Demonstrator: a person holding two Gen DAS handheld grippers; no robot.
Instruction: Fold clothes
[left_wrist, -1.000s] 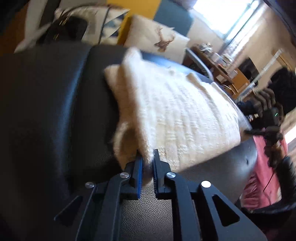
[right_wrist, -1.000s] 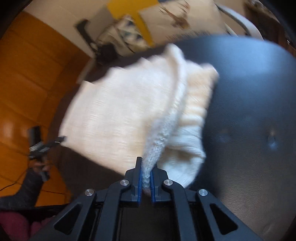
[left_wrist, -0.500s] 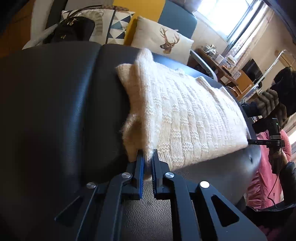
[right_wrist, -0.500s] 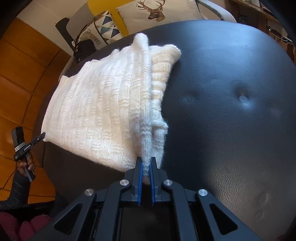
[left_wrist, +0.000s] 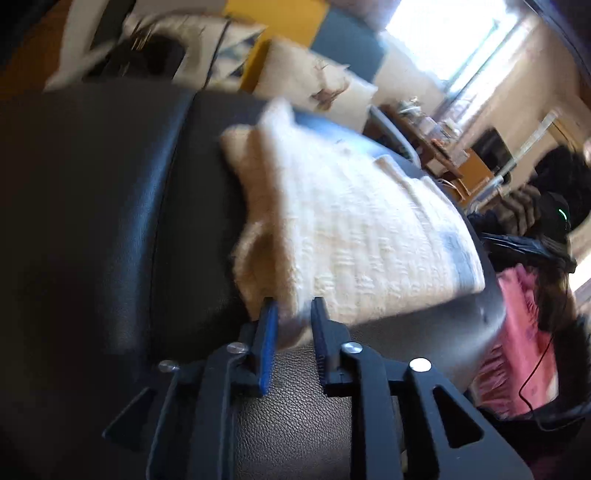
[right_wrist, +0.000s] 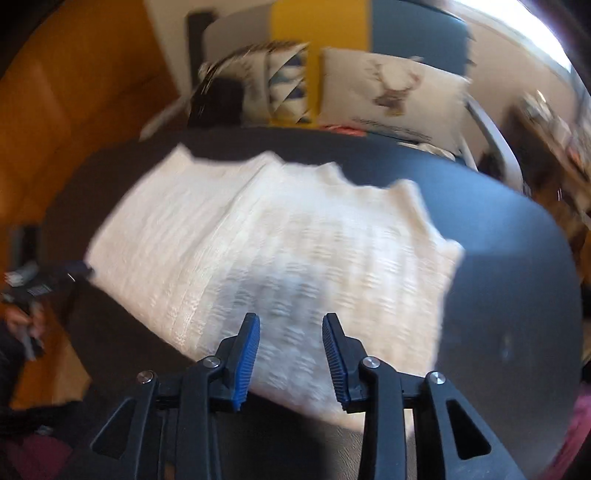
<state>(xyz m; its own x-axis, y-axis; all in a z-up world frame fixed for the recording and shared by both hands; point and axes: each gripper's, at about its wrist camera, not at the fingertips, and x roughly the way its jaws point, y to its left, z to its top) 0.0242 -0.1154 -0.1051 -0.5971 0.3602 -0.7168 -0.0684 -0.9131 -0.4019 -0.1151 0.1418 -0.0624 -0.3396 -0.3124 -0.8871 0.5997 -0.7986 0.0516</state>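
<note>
Sweater (right_wrist: 266, 243), cream knit and folded, lies flat on the black leather ottoman (right_wrist: 517, 258). Left gripper (left_wrist: 293, 314) fingers stand parted around its near corner; right gripper (right_wrist: 291, 332) fingers spread wide, released, just over its near edge. Deer-print cushion (right_wrist: 391, 92) sits beyond.

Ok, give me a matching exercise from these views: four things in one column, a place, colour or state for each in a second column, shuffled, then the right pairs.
Things:
1. knit sweater
2. right gripper
3. deer cushion
4. ottoman

Descriptions:
A. black leather, with the garment lying on it
B. jaws apart, holding nothing
C. cream, spread flat
D. behind the black surface, by a yellow panel

Pairs: 1-C, 2-B, 3-D, 4-A
</note>
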